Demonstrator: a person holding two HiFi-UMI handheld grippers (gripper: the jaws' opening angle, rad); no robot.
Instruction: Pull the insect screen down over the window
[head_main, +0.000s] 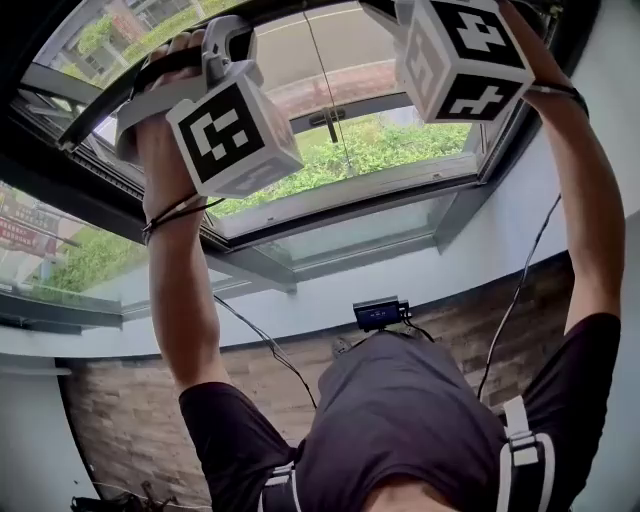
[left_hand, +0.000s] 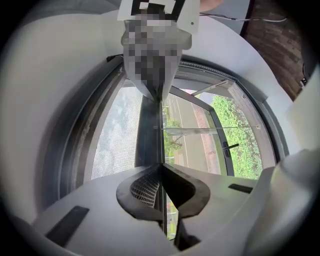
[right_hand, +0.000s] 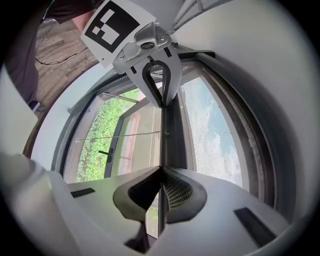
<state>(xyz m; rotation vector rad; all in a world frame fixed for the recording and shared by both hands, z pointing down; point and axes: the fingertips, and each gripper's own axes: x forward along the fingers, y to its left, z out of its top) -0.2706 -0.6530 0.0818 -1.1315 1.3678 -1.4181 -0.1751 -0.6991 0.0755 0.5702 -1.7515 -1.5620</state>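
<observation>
In the left gripper view, the left gripper (left_hand: 161, 169) has its black ribbed pads (left_hand: 145, 187) pressed onto the thin lip of the insect screen's dark metal pull bar (left_hand: 149, 131). Fine grey mesh (left_hand: 117, 135) covers the opening on one side of the bar, and the other side is uncovered. In the right gripper view, the right gripper (right_hand: 160, 171) pinches the same lip further along the bar. In the head view, both arms (head_main: 185, 290) reach up to the grey-framed window (head_main: 330, 200), with the bar high in it — most of the travel looks left to do. Two risks stand out: the narrow lip could slip from the pads, likely letting the screen spring back — or uneven pulls could skew the bar until it jams at the sides.
</observation>
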